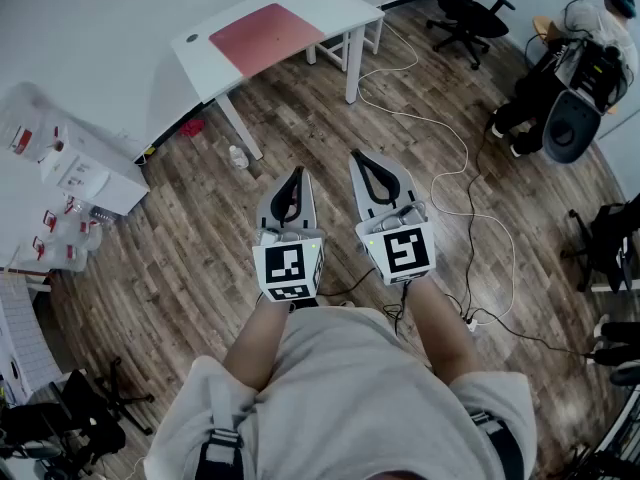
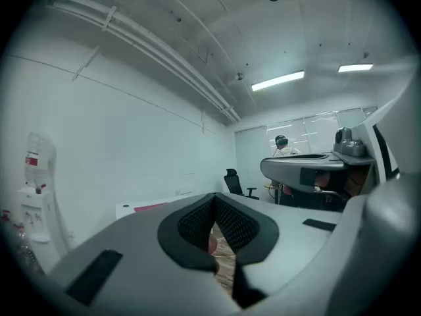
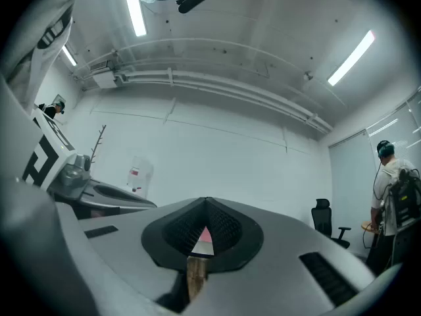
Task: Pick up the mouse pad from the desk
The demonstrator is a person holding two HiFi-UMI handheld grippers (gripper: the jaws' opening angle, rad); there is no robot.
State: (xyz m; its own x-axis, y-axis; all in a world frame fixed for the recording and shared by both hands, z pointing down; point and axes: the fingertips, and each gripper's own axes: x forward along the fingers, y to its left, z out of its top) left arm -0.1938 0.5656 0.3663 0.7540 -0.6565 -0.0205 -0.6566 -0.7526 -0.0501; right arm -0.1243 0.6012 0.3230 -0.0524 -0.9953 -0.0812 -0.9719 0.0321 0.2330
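A pink mouse pad (image 1: 267, 34) lies flat on a white desk (image 1: 345, 3) at the far side of the room in the head view. My left gripper (image 1: 293, 175) and right gripper (image 1: 366, 160) are held side by side in front of my chest, well short of the desk, both pointing level toward it. Both are shut with nothing between the jaws. In the left gripper view the pad shows as a thin pink strip (image 2: 150, 207) on the desk (image 2: 128, 210). A sliver of the pink pad (image 3: 204, 234) peeks through the shut jaws in the right gripper view.
Wood floor (image 1: 200, 248) lies between me and the desk. A white cable (image 1: 455, 158) snakes across the floor to the right. A black office chair (image 1: 470, 10) stands beside the desk; a person (image 1: 590, 38) sits at far right. A white cabinet (image 1: 75, 163) stands at left.
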